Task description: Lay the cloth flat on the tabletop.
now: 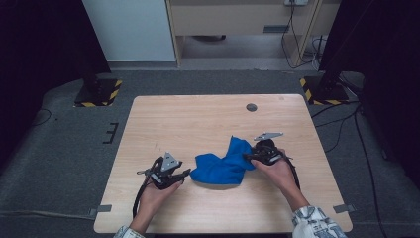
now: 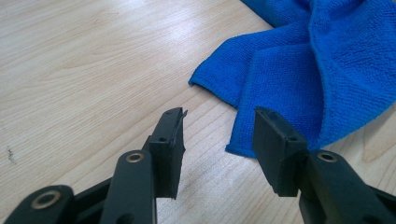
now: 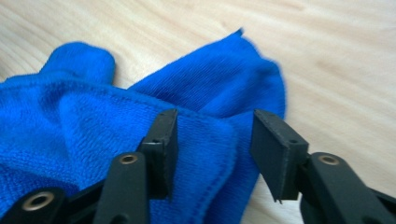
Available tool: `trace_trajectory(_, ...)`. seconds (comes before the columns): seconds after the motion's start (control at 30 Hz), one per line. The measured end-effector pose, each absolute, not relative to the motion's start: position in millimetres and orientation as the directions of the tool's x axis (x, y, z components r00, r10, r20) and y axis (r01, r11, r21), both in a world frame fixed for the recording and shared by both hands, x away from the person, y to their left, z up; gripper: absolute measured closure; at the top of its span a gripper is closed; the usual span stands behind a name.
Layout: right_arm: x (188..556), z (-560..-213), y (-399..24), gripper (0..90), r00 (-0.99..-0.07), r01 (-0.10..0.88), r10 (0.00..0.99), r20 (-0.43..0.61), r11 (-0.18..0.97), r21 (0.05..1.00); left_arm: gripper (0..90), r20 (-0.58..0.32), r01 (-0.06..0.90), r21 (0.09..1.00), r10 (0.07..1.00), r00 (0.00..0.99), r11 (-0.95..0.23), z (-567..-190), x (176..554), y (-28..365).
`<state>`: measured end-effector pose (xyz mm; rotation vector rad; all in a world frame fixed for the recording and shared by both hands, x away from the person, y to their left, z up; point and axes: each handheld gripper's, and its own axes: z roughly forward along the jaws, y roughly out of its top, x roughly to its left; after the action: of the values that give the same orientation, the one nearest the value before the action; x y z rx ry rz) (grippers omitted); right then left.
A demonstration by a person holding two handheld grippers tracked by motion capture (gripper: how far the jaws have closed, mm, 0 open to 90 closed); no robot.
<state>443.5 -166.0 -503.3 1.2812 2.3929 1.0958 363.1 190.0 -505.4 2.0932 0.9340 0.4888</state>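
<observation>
Lying crumpled near the middle of the pale wooden tabletop [image 1: 208, 124], the blue microfibre cloth [image 1: 223, 166] is sitting between our 2 hands. We are holding the left claw [image 2: 217, 140] partly open just short of the cloth's near corner, with bare wood between its jaws. We are holding the right claw [image 3: 215, 140] over the cloth's other side, also partly open, with a fold of cloth lying loose under the gap, not pinched.
</observation>
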Motion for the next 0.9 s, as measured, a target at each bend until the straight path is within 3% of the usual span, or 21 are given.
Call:
trace_trajectory(0.1,442.3,-512.5,-161.6,45.4,-0.603,0.639,0.786,0.136,0.373,0.673,53.6,0.032,0.454,0.78,0.753,0.657,-0.43,-505.2,363.0,190.0)
trace_trajectory(0.23,439.5,-514.0,-161.4,50.8,-0.616,0.641,0.773,0.15,0.382,0.665,53.7,0.033,0.454,0.779,0.752,0.658,-0.431,-505.5,363.1,189.4)
trace_trajectory(0.4,439.3,-518.8,-162.7,47.7,-0.61,0.651,0.779,0.147,0.387,0.654,53.7,0.036,0.453,0.779,0.752,0.658,-0.434,-505.7,363.0,188.9)
trace_trajectory(0.5,438.1,-521.7,-162.3,53.7,-0.613,0.65,0.776,0.152,0.385,0.655,53.8,0.036,0.453,0.78,0.753,0.658,-0.433,-505.4,363.0,189.2)
trace_trajectory(0.67,431.5,-517.6,-158.2,74.9,-0.639,0.621,0.757,0.139,0.401,0.673,53.8,0.038,0.452,0.78,0.753,0.657,-0.433,-505.0,362.9,189.9)
trace_trajectory(0.9,424.7,-507.5,-165.0,81.6,-0.638,0.592,0.762,0.111,0.393,0.704,53.9,0.039,0.451,0.781,0.754,0.656,-0.432,-504.7,362.9,190.2)
